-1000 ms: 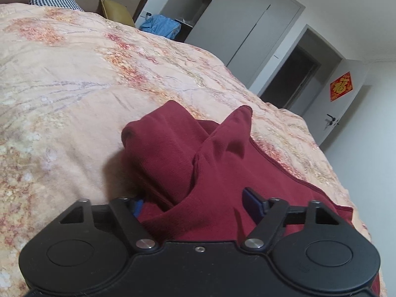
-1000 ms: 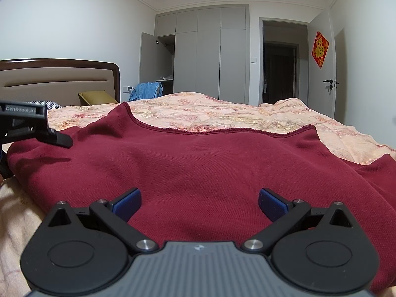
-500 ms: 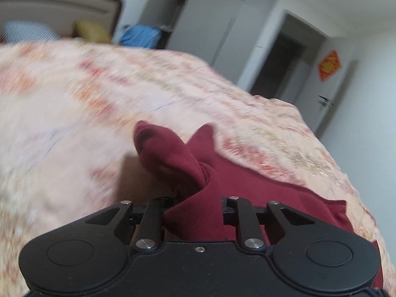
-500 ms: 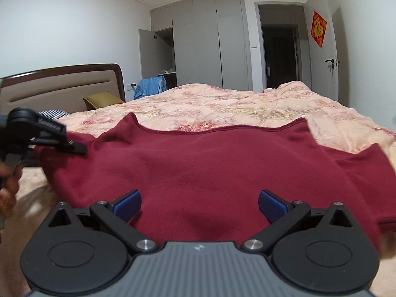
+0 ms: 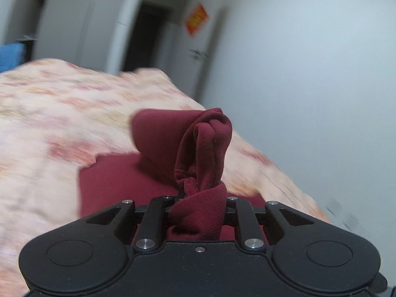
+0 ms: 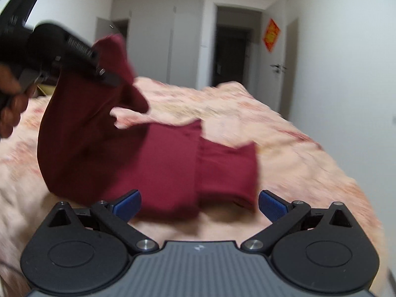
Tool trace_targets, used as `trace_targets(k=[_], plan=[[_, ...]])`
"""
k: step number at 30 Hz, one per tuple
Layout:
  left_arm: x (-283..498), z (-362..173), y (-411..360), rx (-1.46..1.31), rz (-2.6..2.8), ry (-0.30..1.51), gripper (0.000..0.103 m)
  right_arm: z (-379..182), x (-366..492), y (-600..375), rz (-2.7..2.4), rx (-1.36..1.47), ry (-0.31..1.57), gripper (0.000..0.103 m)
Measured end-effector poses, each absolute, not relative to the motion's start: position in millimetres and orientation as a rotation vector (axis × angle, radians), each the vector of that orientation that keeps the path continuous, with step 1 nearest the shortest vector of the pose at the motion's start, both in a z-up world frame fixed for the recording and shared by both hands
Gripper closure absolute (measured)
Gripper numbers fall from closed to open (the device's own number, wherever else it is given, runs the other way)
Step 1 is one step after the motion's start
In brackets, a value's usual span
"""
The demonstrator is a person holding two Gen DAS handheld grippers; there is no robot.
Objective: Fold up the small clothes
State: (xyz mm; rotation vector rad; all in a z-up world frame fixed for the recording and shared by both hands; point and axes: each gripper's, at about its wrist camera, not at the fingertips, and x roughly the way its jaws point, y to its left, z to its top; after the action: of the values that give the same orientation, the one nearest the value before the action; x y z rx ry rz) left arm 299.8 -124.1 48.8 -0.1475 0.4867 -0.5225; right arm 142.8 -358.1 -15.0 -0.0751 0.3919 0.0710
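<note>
A dark red sweater (image 6: 158, 153) lies on the floral bedspread (image 6: 284, 153), one side lifted off it. My left gripper (image 5: 198, 198) is shut on a bunched fold of that red sweater (image 5: 203, 148), which sticks up twisted between the jaws. In the right wrist view the left gripper (image 6: 99, 66) hangs high at the upper left, held by a hand (image 6: 10, 101), with cloth draping down from it. My right gripper (image 6: 199, 204) stands open just in front of the sweater's near edge, and its blue pads (image 6: 127, 203) hold nothing.
The floral bedspread (image 5: 49, 136) fills the ground in both views. Behind it stand grey wardrobes (image 6: 160, 39), a dark doorway (image 6: 232, 47) and a door with a red paper sign (image 6: 271, 34). A white wall (image 5: 309, 74) runs along the right of the bed.
The left gripper has shut on the sweater's edge, then risen and swung right, pulling the cloth up off the bed. The right gripper has drawn back and stays open.
</note>
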Motion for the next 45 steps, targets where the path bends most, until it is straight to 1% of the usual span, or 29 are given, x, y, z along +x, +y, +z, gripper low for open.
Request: trace_targets(k=[3,5,6,7,8,10,12,14,16,21,26,29,33,36,38,39,41,42,43,44,45], plan=[[303,29,-139,-0.147,-0.560,0.577,0.079,-23,134,-374,0.030,-0.064,0.430,0.000],[302,19,-136,-0.176,-0.560,0.602,0.077,-27,131,-381,0.006,-0.053,0.452,0.000],[301,16,-134,-0.195,-0.567,0.608,0.071,-29,127,-386,-0.002,-0.047,0.457,0.000],[300,15,-134,-0.216,-0.581,0.613,0.060,-30,125,-389,-0.007,-0.040,0.462,0.000],[298,14,-131,-0.241,-0.596,0.614,0.054,-30,123,-391,-0.012,-0.033,0.466,0.000],[299,13,-125,-0.276,-0.623,0.627,0.031,-32,125,-395,-0.017,-0.018,0.468,0.000],[295,12,-121,-0.304,-0.649,0.636,0.022,-34,124,-398,-0.015,-0.007,0.477,0.000],[293,16,-115,-0.325,-0.677,0.642,0.018,-35,129,-397,-0.025,-0.008,0.486,0.000],[286,20,-108,-0.340,-0.661,0.633,0.008,-35,130,-395,-0.033,-0.016,0.485,0.000],[272,35,-79,-0.370,-0.506,0.571,0.001,-32,131,-393,-0.026,-0.004,0.472,0.000],[270,33,-53,-0.308,-0.242,0.543,0.001,-18,138,-395,0.007,0.089,0.428,0.000],[276,23,-36,-0.310,-0.119,0.583,0.001,-7,154,-400,0.061,0.188,0.416,0.000],[280,7,-18,-0.374,-0.098,0.642,0.001,6,187,-404,0.149,0.324,0.424,0.000],[281,-6,-13,-0.408,-0.123,0.687,0.001,13,213,-395,0.159,0.306,0.436,0.002],[286,-14,-15,-0.414,-0.133,0.710,0.001,14,229,-386,0.142,0.267,0.444,0.013],[288,-19,-18,-0.414,-0.137,0.713,0.001,13,237,-384,0.138,0.267,0.453,0.020],[288,-23,-22,-0.408,-0.147,0.714,0.001,11,251,-382,0.145,0.292,0.480,0.026],[288,-25,-23,-0.403,-0.150,0.714,0.001,8,256,-381,0.143,0.302,0.489,0.031],[289,-26,-25,-0.398,-0.152,0.714,0.001,5,261,-381,0.138,0.311,0.498,0.042],[289,-27,-26,-0.393,-0.155,0.712,0.001,1,266,-381,0.132,0.319,0.513,0.049],[290,-27,-27,-0.389,-0.158,0.710,0.001,-3,269,-382,0.125,0.333,0.523,0.064]])
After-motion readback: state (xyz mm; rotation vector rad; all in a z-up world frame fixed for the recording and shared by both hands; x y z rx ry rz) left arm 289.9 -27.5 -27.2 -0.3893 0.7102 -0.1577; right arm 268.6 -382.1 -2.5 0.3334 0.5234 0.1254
